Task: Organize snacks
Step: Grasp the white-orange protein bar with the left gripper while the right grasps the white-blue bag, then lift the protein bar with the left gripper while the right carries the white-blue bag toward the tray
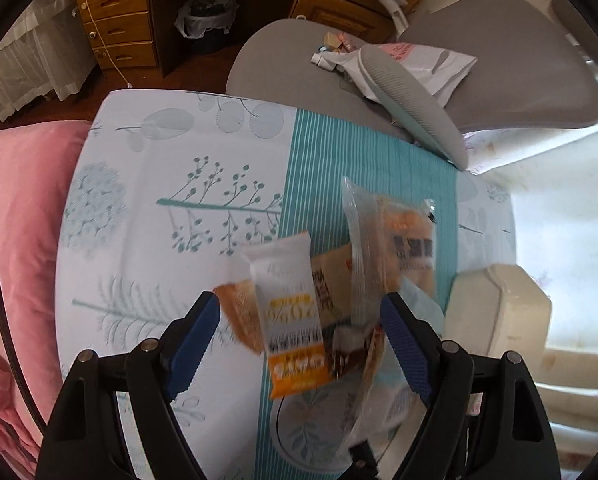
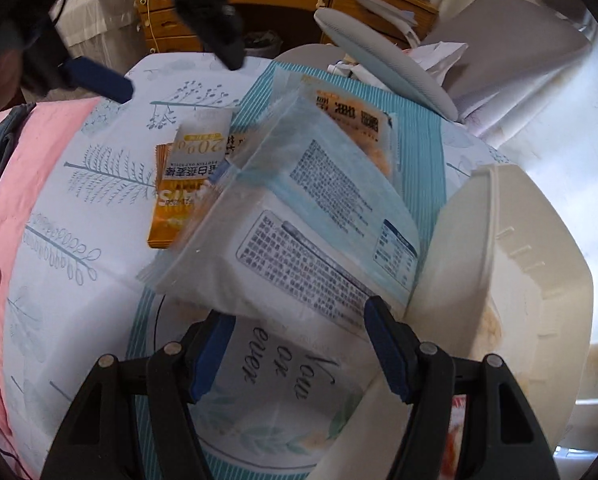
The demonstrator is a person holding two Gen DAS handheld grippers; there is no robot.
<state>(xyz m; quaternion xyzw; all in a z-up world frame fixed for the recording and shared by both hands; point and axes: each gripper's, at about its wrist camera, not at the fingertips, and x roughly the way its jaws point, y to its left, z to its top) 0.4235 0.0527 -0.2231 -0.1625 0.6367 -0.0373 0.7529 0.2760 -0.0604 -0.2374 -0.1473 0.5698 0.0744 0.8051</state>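
Several snack packets lie heaped on a patterned cloth. An orange and white bar packet sits between the jaws of my open left gripper, beside a clear packet with orange filling. In the right wrist view a blue and white packet lies just ahead of my open right gripper, with the orange bar packet behind it. A cream box stands to the right, also seen in the left wrist view. The left gripper's fingers show at the upper left.
A pink quilt lies to the left. A grey chair with papers and small items stands behind the cloth. A wooden desk with drawers and a bin are at the back.
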